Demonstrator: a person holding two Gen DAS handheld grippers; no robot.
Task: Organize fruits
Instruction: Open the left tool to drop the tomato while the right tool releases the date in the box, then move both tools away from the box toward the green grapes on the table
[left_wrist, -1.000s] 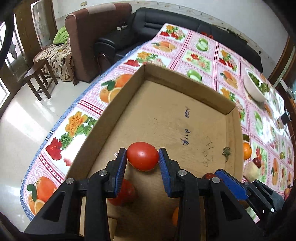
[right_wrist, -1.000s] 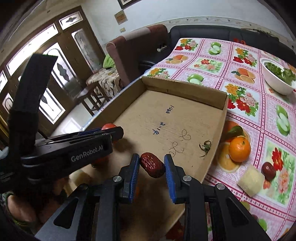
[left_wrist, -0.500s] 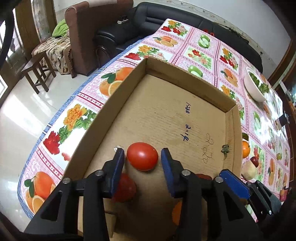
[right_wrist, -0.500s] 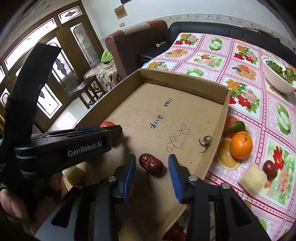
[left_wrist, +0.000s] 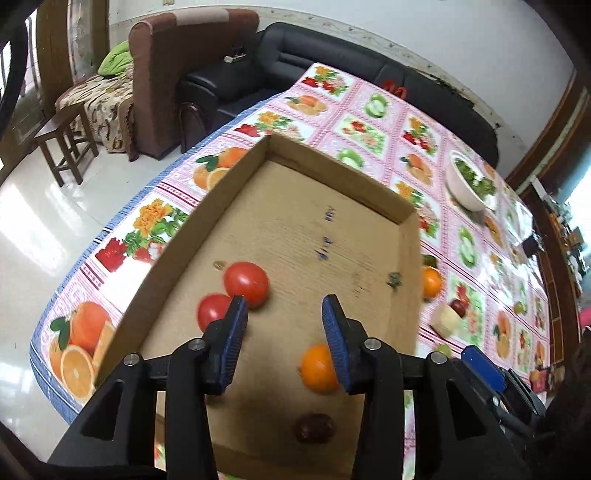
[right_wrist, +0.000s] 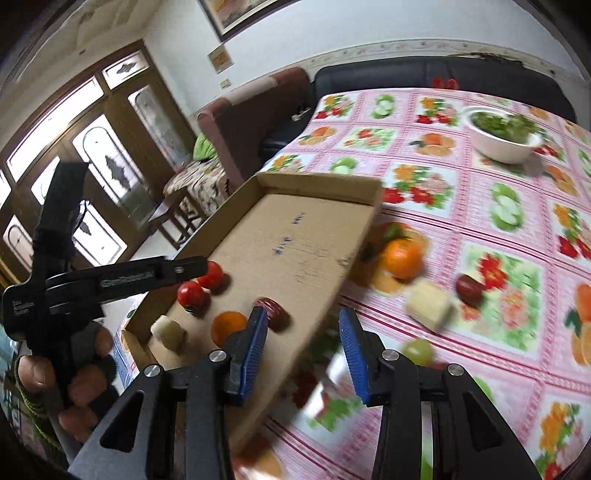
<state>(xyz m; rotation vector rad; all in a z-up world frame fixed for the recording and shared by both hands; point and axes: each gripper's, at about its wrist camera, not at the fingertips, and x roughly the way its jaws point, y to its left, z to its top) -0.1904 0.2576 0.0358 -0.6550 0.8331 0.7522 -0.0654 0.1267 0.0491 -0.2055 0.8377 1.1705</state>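
Grippers, both released: a second ago the left gripper (left_wrist: 284, 325) clasped the round red tomato (left_wrist: 246, 283) and the right gripper (right_wrist: 303, 341) clasped the wrinkled dark-red date (right_wrist: 272, 308); each pair of blue-padded jaws now stands wide apart with nothing between. The tomato lies on the floor of the shallow brown cardboard tray (left_wrist: 236, 184), just beyond the left gripper's left pad and touching a second red tomato (left_wrist: 212, 315) nearer the tray's left wall. The date lies near the tray's front right edge, close to a small orange tangerine (left_wrist: 318, 369), partly hidden in the left wrist view by the right pad. A pale cut fruit piece (right_wrist: 168, 331) rests in the front corner of the tray (seen only from the right wrist).

Outside the tray, on the pink fruit-printed tablecloth (right_wrist: 461, 206), lie another orange tangerine (right_wrist: 400, 258) just beside the tray's right wall, a pale yellow chunk (right_wrist: 428, 308), a dark-red date-like fruit (right_wrist: 469, 290) and a green grape (right_wrist: 417, 350); the right wrist view is motion-blurred. A white bowl of greens (right_wrist: 498, 142) stands well apart, farther back. The right gripper hangs over the tray's right rim, which runs between its jaws.
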